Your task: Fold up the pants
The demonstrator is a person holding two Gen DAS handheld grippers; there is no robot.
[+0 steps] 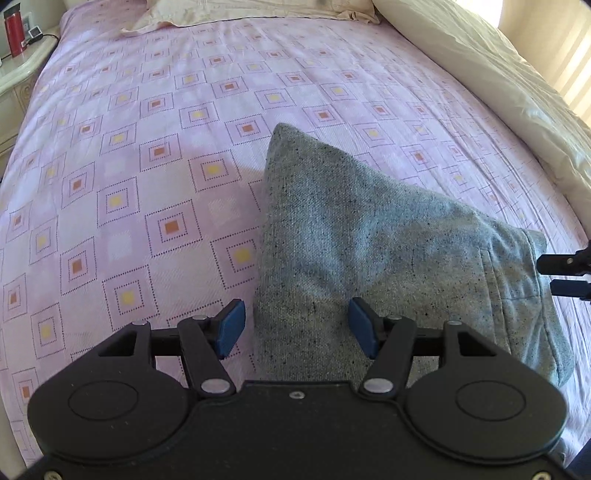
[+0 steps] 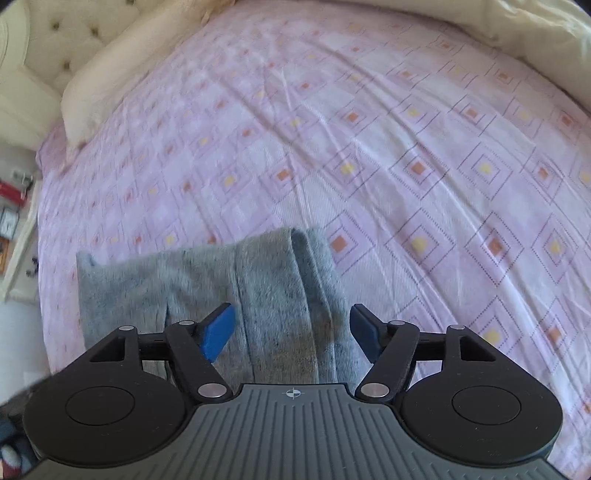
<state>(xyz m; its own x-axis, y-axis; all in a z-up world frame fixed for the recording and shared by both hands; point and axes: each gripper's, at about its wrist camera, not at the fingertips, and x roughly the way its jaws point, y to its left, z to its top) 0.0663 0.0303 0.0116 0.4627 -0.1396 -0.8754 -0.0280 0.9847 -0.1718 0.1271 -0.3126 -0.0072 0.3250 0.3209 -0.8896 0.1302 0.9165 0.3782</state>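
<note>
Grey flecked pants [image 1: 369,236] lie folded into a compact bundle on the pink bedsheet [image 1: 129,147] with its square pattern, near the bed's near edge. Left gripper [image 1: 297,326]: jaws wide, blue pads [image 1: 232,326] apart, the bundle's near-left corner between them, no pad pressing on cloth. Right gripper [image 2: 291,328]: jaws wide too, over the bundle's waistband end [image 2: 280,280], pads clear of the fabric. Its fingertips also show at the right edge of the left wrist view, just beside the bundle. Cream duvet [image 1: 480,74] along the far side, pillow [image 1: 240,11] at the head, red flask [image 1: 14,33] on the nightstand [image 1: 22,70].
</note>
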